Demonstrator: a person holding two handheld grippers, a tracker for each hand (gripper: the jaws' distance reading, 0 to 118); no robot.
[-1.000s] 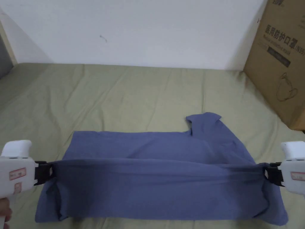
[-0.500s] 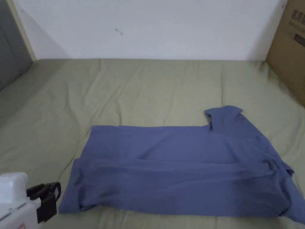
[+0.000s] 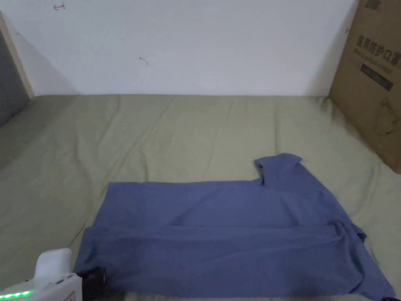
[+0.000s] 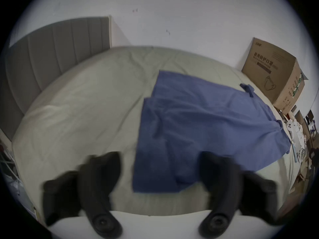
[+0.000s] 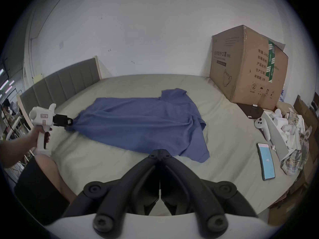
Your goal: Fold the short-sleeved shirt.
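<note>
The bed sheet (image 3: 188, 133) lies bare beyond and left of the shirt (image 3: 231, 231). A cardboard box (image 5: 245, 65) blocks the far right, with a phone (image 5: 265, 161) and clutter (image 5: 291, 137) along the right edge.

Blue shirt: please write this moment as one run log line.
blue shirt: flat on bed, near edge folded over | left gripper: open at shirt's corner | right gripper: shut, empty

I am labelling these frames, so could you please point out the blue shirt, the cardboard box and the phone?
blue shirt (image 3: 219, 235), head view, middle of the folded body.
cardboard box (image 5: 241, 66), right gripper view, its front face.
phone (image 5: 266, 161), right gripper view, middle of its lit screen.
</note>
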